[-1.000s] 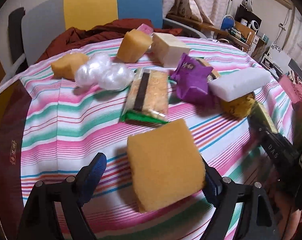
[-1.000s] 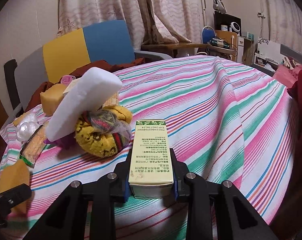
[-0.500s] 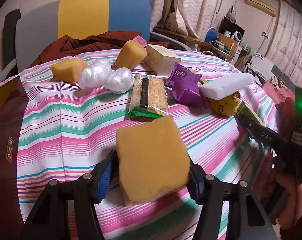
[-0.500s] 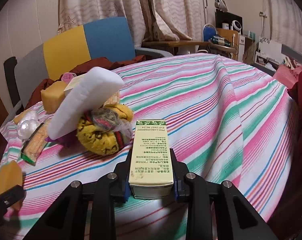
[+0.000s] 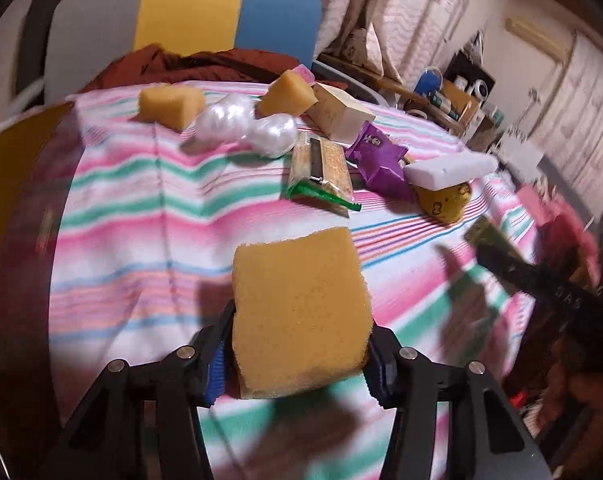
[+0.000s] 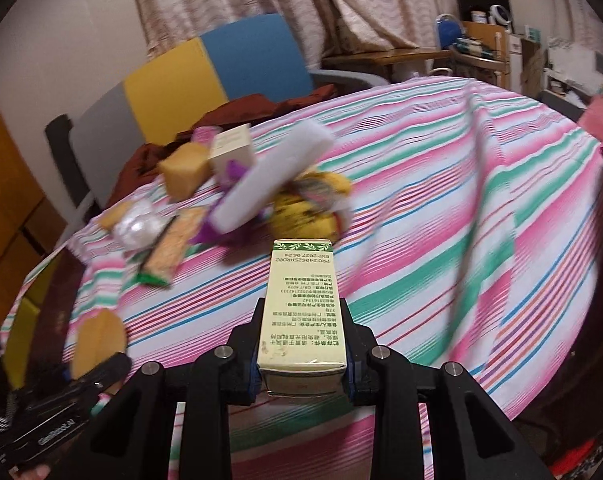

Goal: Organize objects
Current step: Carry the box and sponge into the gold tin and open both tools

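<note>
A: Two loads, both off the striped tablecloth (image 5: pixel 149 200). The left gripper (image 5: pixel 295 354) pinches the big yellow sponge (image 5: pixel 299 316) by its lower end; the right gripper (image 6: pixel 301 346) clamps the pale green carton (image 6: pixel 301 312) near its base.

B: What could go wrong?

A: The sponge is soft and held low, so I reckon it could flop or squeeze out. The carton sticks far forward; a swing might knock the white foam block (image 6: pixel 271 178) off the yellow pouch (image 6: pixel 309 204).

B: And the blur?

A: It suggests quick motion, which raises both risks.
</note>
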Motion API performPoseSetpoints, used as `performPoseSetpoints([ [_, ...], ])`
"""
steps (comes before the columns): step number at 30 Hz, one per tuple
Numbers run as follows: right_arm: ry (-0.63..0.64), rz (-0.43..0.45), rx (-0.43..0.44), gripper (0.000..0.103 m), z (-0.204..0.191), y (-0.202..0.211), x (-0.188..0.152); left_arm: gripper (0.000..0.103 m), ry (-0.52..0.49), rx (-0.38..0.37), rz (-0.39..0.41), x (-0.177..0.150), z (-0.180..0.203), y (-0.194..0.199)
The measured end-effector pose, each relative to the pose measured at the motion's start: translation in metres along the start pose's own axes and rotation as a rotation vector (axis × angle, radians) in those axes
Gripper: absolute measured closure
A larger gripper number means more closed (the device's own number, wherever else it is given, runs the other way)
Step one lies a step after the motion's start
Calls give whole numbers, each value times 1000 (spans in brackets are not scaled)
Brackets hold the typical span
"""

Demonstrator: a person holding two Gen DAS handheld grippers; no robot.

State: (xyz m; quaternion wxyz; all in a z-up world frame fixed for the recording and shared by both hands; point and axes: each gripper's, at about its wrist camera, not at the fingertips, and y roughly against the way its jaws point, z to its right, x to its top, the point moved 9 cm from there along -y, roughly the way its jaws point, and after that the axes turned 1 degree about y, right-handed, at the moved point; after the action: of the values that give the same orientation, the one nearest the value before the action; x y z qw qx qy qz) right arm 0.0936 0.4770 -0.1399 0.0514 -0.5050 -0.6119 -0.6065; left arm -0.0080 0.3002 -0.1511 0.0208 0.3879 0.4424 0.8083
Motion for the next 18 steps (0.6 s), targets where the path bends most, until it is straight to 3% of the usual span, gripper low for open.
performPoseSetpoints([
  [6,46,-20,112,73,-52,7,-10,49,-83,11,73,-6,1,46],
  [18,207,-34,315,73,-171,25,-26,49,31,24,205,4,-42,127],
])
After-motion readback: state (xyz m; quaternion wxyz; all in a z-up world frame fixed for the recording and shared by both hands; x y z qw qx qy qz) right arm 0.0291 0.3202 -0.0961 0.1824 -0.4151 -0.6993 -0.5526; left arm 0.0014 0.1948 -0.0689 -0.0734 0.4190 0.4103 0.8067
